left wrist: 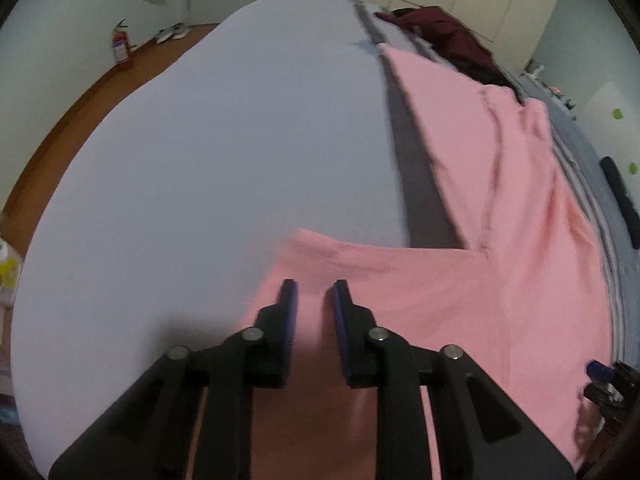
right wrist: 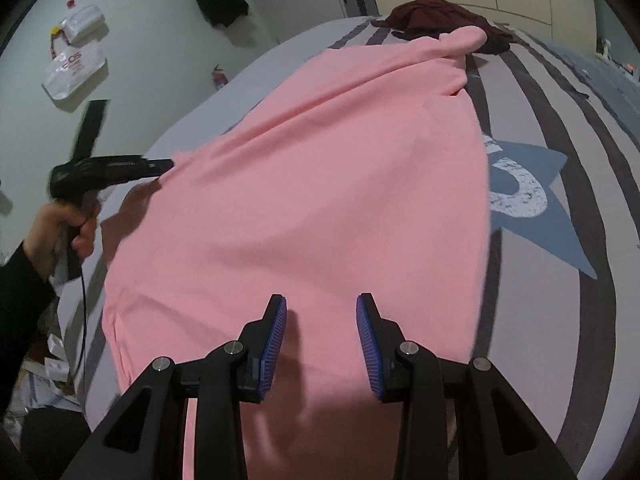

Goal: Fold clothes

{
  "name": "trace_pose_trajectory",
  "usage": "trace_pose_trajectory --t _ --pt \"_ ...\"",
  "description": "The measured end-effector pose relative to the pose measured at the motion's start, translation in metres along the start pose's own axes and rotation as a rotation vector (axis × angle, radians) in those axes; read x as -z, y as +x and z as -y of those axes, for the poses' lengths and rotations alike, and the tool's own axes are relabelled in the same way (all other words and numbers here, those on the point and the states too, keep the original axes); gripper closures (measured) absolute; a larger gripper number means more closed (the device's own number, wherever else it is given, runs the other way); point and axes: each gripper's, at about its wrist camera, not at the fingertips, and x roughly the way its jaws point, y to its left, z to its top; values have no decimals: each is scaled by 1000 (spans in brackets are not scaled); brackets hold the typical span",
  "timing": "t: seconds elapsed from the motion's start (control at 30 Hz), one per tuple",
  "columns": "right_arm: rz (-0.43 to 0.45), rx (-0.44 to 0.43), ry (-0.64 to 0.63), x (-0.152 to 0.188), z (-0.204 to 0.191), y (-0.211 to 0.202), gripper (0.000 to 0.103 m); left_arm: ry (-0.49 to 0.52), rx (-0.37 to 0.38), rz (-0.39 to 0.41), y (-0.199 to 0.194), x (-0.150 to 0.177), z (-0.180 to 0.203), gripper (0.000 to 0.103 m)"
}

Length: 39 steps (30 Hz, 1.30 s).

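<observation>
While the bed (right wrist: 560,208) carries my pink T-shirt (right wrist: 304,200) spread flat, I judge a sideways drag could ruck it, since both the right gripper (right wrist: 321,308) and left gripper (left wrist: 313,294) hover fingers apart, empty, and the wall bag (right wrist: 74,70) reads "EOS".

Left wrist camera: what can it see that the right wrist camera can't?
Only the left wrist view shows the white sneakers on the brown wooden floor. Only the right wrist view shows the blue star print on the bedspread, the white plastic bag on the wall, and the person's hand holding the left gripper. Both show the pink cloth garment, the dark maroon clothes pile and the red fire extinguisher.
</observation>
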Motion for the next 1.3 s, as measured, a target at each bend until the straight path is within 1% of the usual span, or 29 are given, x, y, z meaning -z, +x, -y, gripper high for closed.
trace_pose_trajectory --t 0.03,0.07,0.13,0.2,0.23,0.33,0.37,0.43,0.5,0.6,0.67,0.7,0.8,0.87,0.93,0.97,1.07,1.1,1.23,1.3 --pt "0 2 -12 3 -1 -2 70 -14 -12 7 0 -1 -5 92" --pt "0 4 -24 5 -1 -4 70 -25 -68 20 -2 -2 -11 92" --pt "-2 5 -39 9 1 -6 70 -61 -148 29 -5 -2 -28 92" --pt "-6 0 -40 13 4 -9 70 -122 -98 25 -8 -3 -43 92" --pt "-9 -3 -39 15 5 -11 70 -124 -97 32 -11 -3 -45 92" --pt "-15 -9 -33 18 9 -16 70 -73 -99 77 -18 -6 -35 92" --pt "-17 -9 -30 20 10 -18 70 -58 -87 82 -19 -7 -29 90" --pt "-19 -12 -23 24 11 -23 70 -34 -59 68 -14 -11 -20 81" --pt "-10 -7 -19 26 11 -30 70 -7 -24 57 -9 -14 -9 69" --pt "15 33 -31 25 14 -39 70 42 -33 48 -1 -17 2 69" --pt "13 37 -17 29 21 -42 70 73 -69 25 11 -23 8 69" --pt "8 37 -6 32 25 -42 70 85 -89 10 15 -22 7 67" --pt "-14 57 -7 43 33 -40 70 75 -131 34 18 -27 7 62" --pt "-17 64 -13 48 35 -41 70 35 -216 55 10 -27 0 63" --pt "-13 72 -23 49 35 -46 70 9 -238 79 0 -27 -1 63" --pt "-6 75 -27 47 34 -49 70 12 -216 100 -9 -25 2 64" --pt "25 86 -45 41 29 -59 70 89 -147 163 -40 -9 27 64" --pt "44 90 -56 38 26 -64 70 114 -93 168 -51 1 39 64" --pt "97 56 -116 24 6 -75 70 194 65 141 -71 36 85 64" --pt "103 17 -134 27 -8 -70 70 211 108 110 -69 53 106 64"
